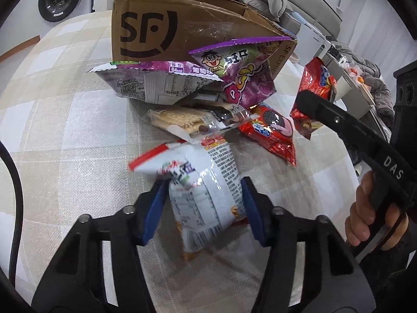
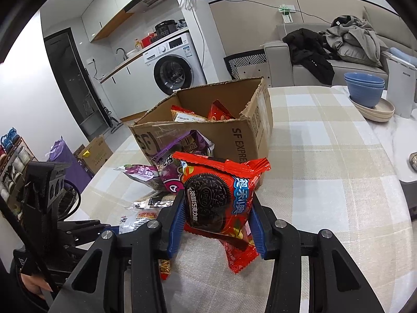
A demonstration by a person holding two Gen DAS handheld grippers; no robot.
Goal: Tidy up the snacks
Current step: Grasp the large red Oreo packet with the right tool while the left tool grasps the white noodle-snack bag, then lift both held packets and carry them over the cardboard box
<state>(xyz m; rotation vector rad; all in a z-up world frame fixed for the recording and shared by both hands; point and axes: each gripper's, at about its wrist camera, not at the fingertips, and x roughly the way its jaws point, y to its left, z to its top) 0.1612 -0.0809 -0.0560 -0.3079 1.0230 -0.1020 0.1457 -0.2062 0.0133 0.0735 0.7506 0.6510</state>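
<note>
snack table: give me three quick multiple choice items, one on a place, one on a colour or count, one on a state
1. Where does the cardboard box stand?
A. on the checked tablecloth
B. on the sofa
C. on the washing machine

2. What colour is the Oreo pack in the right gripper?
A. green
B. red
C. yellow

3. What is the left gripper doing?
A. hanging open over nothing
B. closed on a purple pack
C. closed on a white snack pack

Answers: 1 A, the box sits on the cloth with packs piled at its front. 2 B, the wrapper is red with a dark biscuit printed on it. 3 C, both blue pads press the white pack's sides.
</note>
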